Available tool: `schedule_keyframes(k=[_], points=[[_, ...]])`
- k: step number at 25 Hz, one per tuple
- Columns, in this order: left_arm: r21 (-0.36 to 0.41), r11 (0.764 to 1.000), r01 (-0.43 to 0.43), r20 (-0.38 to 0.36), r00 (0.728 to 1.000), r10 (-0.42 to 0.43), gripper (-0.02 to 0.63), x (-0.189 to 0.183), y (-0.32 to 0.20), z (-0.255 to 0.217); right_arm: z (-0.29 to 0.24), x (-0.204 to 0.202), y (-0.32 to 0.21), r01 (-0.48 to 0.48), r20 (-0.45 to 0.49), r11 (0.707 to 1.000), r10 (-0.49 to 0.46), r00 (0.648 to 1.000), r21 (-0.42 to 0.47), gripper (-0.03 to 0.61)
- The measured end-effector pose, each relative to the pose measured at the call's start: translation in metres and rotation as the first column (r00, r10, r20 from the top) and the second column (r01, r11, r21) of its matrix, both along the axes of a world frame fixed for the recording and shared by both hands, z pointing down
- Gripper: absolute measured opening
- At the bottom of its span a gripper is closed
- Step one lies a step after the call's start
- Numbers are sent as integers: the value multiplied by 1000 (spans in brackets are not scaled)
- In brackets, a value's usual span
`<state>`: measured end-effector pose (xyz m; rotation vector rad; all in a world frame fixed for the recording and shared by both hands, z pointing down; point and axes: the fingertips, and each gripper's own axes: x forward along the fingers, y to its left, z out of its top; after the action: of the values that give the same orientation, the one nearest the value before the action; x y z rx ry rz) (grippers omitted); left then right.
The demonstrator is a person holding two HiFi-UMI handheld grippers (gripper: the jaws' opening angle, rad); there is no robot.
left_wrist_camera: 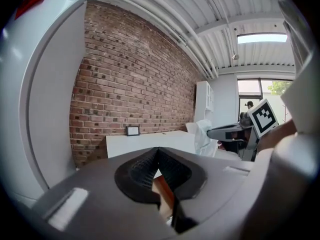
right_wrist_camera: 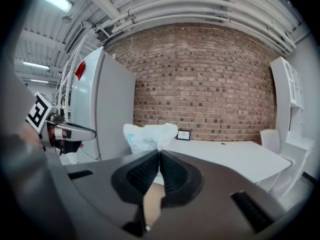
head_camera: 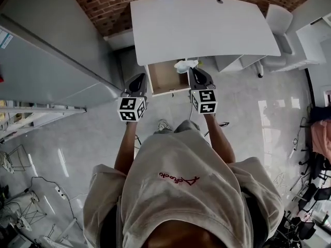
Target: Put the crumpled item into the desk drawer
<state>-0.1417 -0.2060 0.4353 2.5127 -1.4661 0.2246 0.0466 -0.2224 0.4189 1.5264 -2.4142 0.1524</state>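
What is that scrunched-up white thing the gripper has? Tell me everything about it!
The crumpled item is white, thin and wrinkly, like a plastic bag or wrapper, with faint bluish print on one side. The right gripper is shut on its lower edge, so the rest puffs up beyond the tips. From the head view it sits over the back right corner of the open drawer, by the desk edge. Nothing else seems to touch it.

the left gripper [left_wrist_camera: 158, 151] has its jaws pressed together with nothing between them. beyond it a white desk [left_wrist_camera: 150, 143] carries a small frame [left_wrist_camera: 132, 130] against a brick wall [left_wrist_camera: 130, 79]. at right, the right gripper [left_wrist_camera: 214, 132] pinches a white crumpled item [left_wrist_camera: 202, 134].
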Motion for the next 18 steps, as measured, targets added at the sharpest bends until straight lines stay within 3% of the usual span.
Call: schedule_keyframes(k=[7, 18], points=[[-28, 999, -17, 36, 999, 18, 9, 13, -4, 13, 22, 16, -4, 5, 0, 999, -5, 1000, -50, 14], [-163, 985, 53, 31, 998, -49, 9, 27, 11, 77, 79, 27, -13, 76, -5, 983, -77, 997, -168, 14]])
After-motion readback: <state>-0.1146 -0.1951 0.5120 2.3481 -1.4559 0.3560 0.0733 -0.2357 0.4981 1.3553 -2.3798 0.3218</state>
